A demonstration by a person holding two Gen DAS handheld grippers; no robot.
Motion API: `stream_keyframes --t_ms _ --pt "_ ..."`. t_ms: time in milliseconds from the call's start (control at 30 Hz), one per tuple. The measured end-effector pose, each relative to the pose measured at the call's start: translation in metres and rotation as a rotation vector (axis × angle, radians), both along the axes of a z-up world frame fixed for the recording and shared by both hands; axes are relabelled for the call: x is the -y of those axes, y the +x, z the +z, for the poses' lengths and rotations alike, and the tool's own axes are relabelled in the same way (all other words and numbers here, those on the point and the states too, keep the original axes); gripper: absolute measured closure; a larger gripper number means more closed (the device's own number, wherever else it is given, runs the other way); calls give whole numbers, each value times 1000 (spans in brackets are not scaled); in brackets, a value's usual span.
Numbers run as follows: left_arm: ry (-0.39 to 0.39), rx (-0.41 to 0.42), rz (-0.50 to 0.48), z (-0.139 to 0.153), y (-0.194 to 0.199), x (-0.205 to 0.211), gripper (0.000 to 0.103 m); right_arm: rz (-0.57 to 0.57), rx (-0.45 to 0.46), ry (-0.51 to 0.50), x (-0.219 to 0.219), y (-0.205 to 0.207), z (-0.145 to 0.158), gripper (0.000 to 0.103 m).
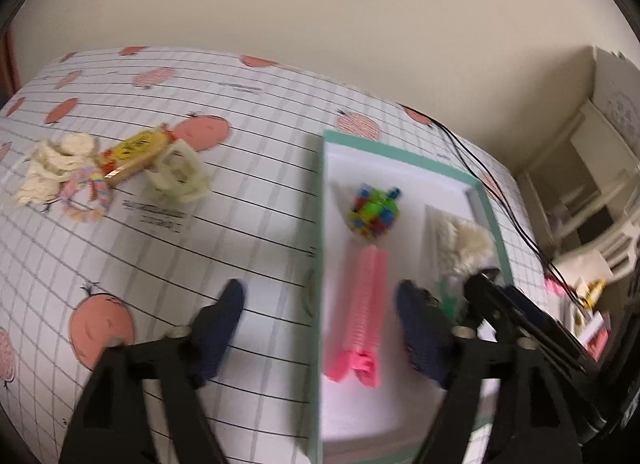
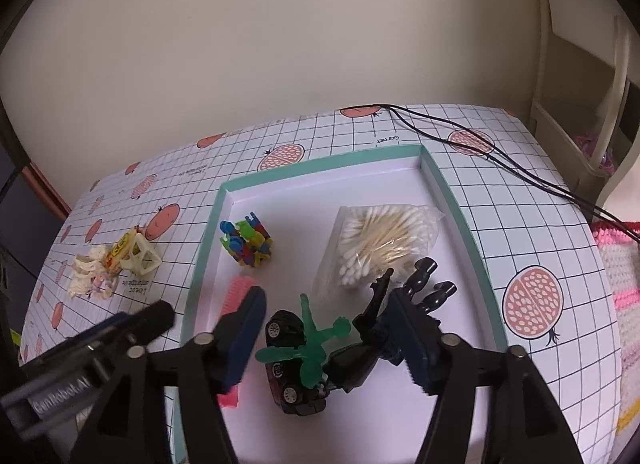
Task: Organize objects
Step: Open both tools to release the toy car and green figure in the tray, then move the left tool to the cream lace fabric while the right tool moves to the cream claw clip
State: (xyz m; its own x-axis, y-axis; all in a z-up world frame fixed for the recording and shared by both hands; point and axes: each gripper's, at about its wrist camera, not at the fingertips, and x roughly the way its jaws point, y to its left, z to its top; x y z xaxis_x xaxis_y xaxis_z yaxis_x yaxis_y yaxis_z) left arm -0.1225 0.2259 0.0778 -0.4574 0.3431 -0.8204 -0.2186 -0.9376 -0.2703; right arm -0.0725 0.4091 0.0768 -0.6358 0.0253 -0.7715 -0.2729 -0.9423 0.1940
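Cream wall rises behind a table (image 2: 520,200) covered in white grid cloth printed with pink pomegranates. On it sits a shallow white tray with a mint-green rim (image 2: 460,200). Inside lie a clear bag of cotton swabs (image 2: 380,240), a pink ribbed comb (image 1: 366,304), a black toy car (image 2: 288,376) with a green plastic dragonfly (image 2: 312,348) on it, a black toy figure (image 2: 376,328) and a multicoloured block cluster (image 2: 248,244). Left of the tray, on the cloth, cream plastic pieces (image 1: 48,168), a yellow wrapped sweet (image 1: 136,152) and a pastel hair tie (image 1: 86,188) lie bunched together. The left hand-held gripper (image 1: 320,324) hangs wide apart and empty, straddling the tray's edge; the right hand-held gripper (image 2: 332,340) is spread wide around the car and dragonfly, gripping nothing.
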Motion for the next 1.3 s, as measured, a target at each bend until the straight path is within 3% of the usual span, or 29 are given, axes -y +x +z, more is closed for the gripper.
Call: stream_keyframes --t_ms 67,133,300,700,1300 --pt "-5 -17 28 1 -2 6 17 9 1 -2 1 -1 -1 28" --pt "5 -23 41 1 -4 11 0 10 4 9 2 -1 -2 17" --pt "26 -24 83 -2 -9 21 0 12 -1 6 3 -2 -3 0" --pt "32 -53 88 0 -11 28 0 11 -8 5 6 -2 -4 0" --pt "11 -84 107 13 -23 62 0 7 1 104 26 -8 2 0"
